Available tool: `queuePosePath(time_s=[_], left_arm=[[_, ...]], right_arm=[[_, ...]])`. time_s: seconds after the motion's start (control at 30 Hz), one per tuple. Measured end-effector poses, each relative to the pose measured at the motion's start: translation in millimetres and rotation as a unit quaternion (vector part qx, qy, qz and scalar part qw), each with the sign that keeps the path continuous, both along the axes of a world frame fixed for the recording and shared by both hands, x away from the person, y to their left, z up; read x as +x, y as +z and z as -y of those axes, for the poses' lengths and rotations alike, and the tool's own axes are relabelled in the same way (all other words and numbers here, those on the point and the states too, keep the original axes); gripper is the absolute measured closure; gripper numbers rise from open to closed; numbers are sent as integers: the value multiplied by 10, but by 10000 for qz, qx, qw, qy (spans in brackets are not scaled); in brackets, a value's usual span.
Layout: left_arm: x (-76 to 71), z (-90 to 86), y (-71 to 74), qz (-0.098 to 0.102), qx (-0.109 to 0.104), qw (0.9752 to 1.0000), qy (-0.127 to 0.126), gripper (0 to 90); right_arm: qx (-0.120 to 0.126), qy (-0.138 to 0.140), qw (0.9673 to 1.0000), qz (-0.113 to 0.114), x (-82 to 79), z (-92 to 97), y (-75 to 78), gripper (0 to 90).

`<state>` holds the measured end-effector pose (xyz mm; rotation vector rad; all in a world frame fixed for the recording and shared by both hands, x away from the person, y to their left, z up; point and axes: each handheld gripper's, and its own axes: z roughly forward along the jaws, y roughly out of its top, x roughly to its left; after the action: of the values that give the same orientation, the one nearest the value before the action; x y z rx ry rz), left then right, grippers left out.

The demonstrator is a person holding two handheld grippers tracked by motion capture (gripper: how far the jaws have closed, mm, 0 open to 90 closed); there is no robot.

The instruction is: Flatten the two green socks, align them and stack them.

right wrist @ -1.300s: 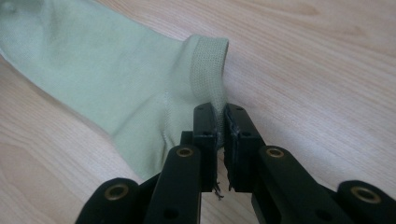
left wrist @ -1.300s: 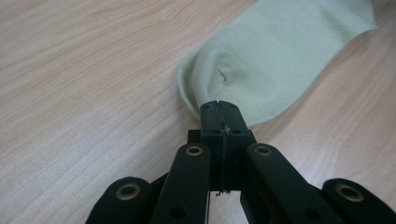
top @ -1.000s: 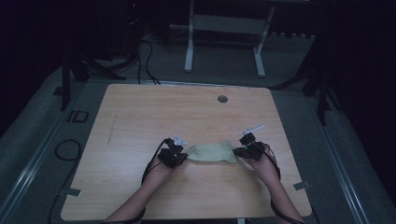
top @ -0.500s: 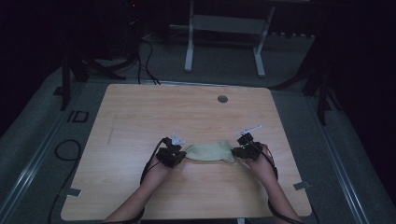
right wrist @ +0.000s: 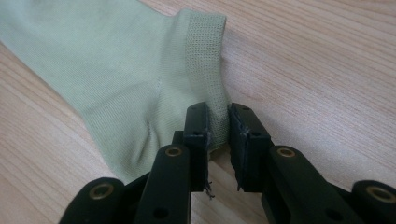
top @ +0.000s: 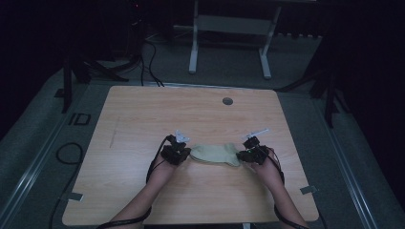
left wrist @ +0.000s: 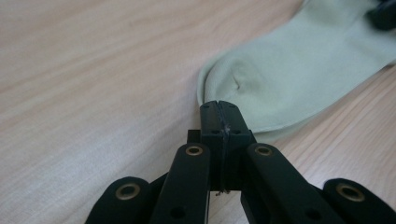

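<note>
A pale green sock (top: 216, 154) is lying flat on the wooden table (top: 143, 114), in the near half and a little right of the middle, stretched out sideways between the two tongs. The person's forearms are coming in from the near edge, one to each end of it.

The left gripper (top: 184, 153) is sitting at the sock's left end, which is the rounded toe (you can see the little pucker in the fabric in the left gripper view). Its jaws are pressed fully together with no gap showing between the pads. The toe (left wrist: 243, 88) is lying right at their tips, touching or just beyond them; whether a sliver of cloth is pinched in there I cannot tell, since the closed pads are hiding the very edge.

The right gripper (top: 244, 154) is at the other end, by the ribbed cuff (right wrist: 205, 60). Its jaws have just been opening, and in the right gripper view they are standing a small way apart, with the lower corner of the cuff lying in the gap between them. The left pad is touching the ribbing, while the right pad is standing off it with a dark slit of space showing, so nothing is being squeezed.

Farther back on the table a small round grommet (top: 227, 101) is sitting near the far edge, well apart from the sock.
</note>
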<state>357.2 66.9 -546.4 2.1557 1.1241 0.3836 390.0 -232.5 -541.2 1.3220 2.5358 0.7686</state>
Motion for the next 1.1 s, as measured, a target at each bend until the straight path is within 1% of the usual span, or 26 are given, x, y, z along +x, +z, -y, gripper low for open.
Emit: queuePosePath(time_s=[0.07, 0.13, 0.17, 0.23, 0.27, 0.3, 0.33, 0.37, 0.4, 0.47, 0.5, 0.57, 0.6, 0.63, 0.67, 0.7, 0.73, 0.8, 0.87, 0.9, 0.93, 1.0, 1.03, 1.07, 1.1], left_arm=[[24, 6, -63, -140, 64, 9999, -20, 899], [31, 4, -93, -217, 36, 9997, -54, 898], [29, -1, -102, -221, 38, 9997, -54, 897], [19, -7, -94, -285, 3, 9996, -64, 891], [-1, -12, -76, -253, -21, 9997, -58, 839], [-26, -9, -52, -210, -24, 9997, -86, 758], [-56, -3, -21, -128, 29, 9999, -110, 663], [-80, -1, 15, -37, 73, 9999, -129, 601], [-101, -1, 55, 28, 68, 9999, -155, 601], [-134, 7, 146, 222, 25, 9997, -113, 613], [-145, 16, 191, 310, 11, 9995, -95, 636], [-150, 56, 254, 436, -134, 9988, -152, 710], [-146, 89, 266, 442, -218, 9985, -234, 710], [-139, 134, 263, 444, -250, 9982, -316, 754], [-139, 134, 263, 444, -250, 9982, -316, 771], [-129, 202, 240, 493, -167, 9979, -381, 818], [-89, 292, 181, 419, -134, 9981, -441, 843], [-21, 359, 103, 285, -99, 9985, -448, 876], [33, 400, 34, 227, -67, 9988, -427, 876], [50, 411, 4, 185, -67, 9989, -434, 876], [62, 418, -33, 161, -17, 9989, -434, 876], [74, 422, -112, 74, 8, 9992, -401, 876], [72, 409, -133, 96, -47, 9992, -383, 877], [68, 395, -132, 66, -86, 9993, -344, 877], [60, 383, -130, 89, -63, 9994, -338, 877]], right_arm=[[14, -5, 10000, -7, 1, 1, 0, 769], [-7, 1, 10000, 6, -1, -2, 0, 767], [-13, 7, 10000, 9, -2, -3, 0, 765], [-10, 30, 10000, 1, 2, -4, 1, 738], [1, 54, 10000, -40, 7, -5, 6, 700], [16, 76, 9999, -99, 9, -7, 12, 682], [8, 83, 9999, -111, 4, -10, 22, 655], [3, 111, 9999, -99, -6, -15, 37, 639], [7, 125, 9999, -70, -19, -22, 58, 633], [45, 153, 9999, 57, -48, -30, 122, 620], [93, 150, 9998, 135, -62, -33, 163, 620], [221, 110, 9993, 294, -93, -44, 243, 659], [278, 104, 9989, 355, -110, -57, 273, 708], [312, 115, 9986, 408, -130, -78, 293, 791], [312, 115, 9986, 408, -130, -78, 293, 791], [222, 224, 9984, 466, -165, -157, 290, 894], [171, 245, 9983, 494, -172, -184, 276, 896], [120, 291, 9986, 436, -169, -238, 221, 897], [65, 288, 9988, 398, -159, -265, 161, 897], [67, 268, 9989, 376, -155, -270, 133, 897], [73, 264, 9990, 361, -149, -268, 106, 897], [-12, 232, 9992, 335, -130, -261, 54, 896], [-33, 227, 9993, 299, -118, -258, 28, 893], [-49, 232, 9993, 280, -105, -254, 3, 886], [-44, 240, 9993, 277, -95, -250, -17, 883]])
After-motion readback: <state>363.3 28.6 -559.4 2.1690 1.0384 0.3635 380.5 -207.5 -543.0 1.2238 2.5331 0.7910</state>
